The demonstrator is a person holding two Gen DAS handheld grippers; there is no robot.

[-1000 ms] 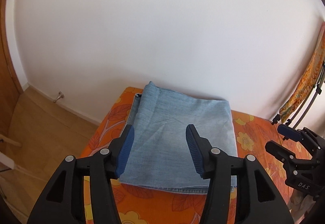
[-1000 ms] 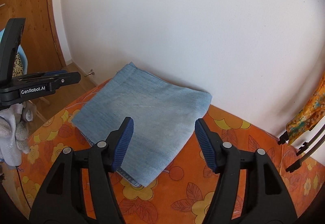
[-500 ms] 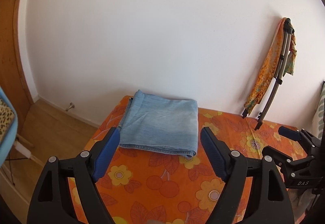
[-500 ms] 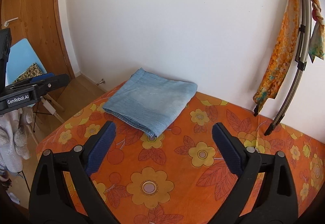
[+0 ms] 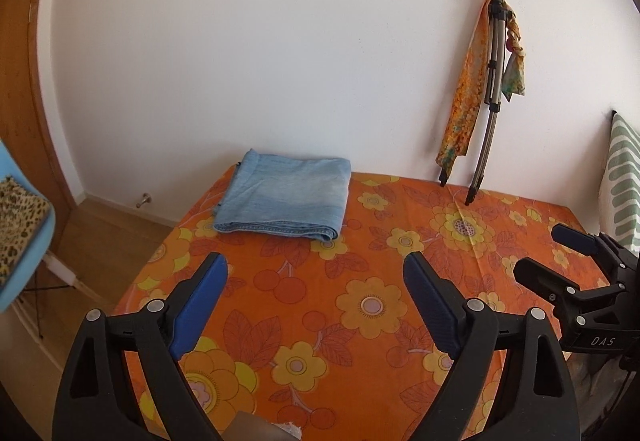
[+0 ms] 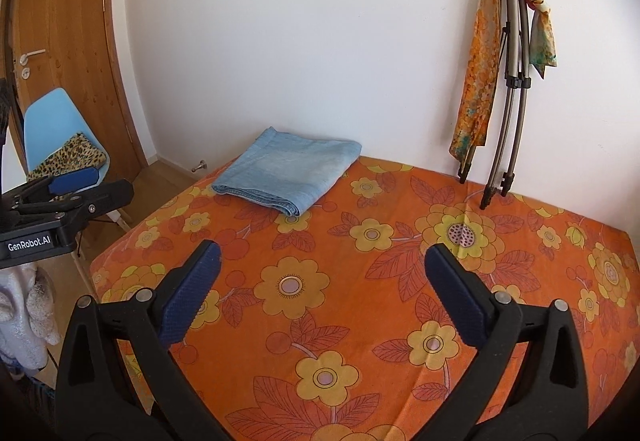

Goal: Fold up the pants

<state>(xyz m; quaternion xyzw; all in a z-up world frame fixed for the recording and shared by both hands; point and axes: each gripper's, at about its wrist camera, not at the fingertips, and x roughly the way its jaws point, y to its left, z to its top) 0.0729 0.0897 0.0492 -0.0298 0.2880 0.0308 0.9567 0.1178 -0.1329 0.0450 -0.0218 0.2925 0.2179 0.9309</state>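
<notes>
From the left wrist camera, the left gripper hung over a surface spread with an orange cloth printed with yellow flowers; whether this was a bed or a tabletop could not be told. Its blue-padded jaws were spread wide and held nothing. The light blue denim pants, folded into a flat, neat rectangle, lay at the far left corner of the cloth, close to the white wall. They sat ahead of the jaws and a little to the left, well apart from them. The longer side of the bundle ran roughly left to right, with layered edges facing the camera. The right gripper showed at the right edge, jaws also parted, farther from the pants.

From the right wrist camera, the right gripper was likewise spread wide and empty. The pants lay ahead and clearly to the left, well apart, their long axis slanting from near left to far right. The left gripper appeared at the left edge. A folded metal stand draped with orange scarves leaned on the wall at the right; a pale blue chair stood by a wooden door.

Judging by the tidy bundle, the folding looked complete; any further touch would fall most naturally to the left gripper.
</notes>
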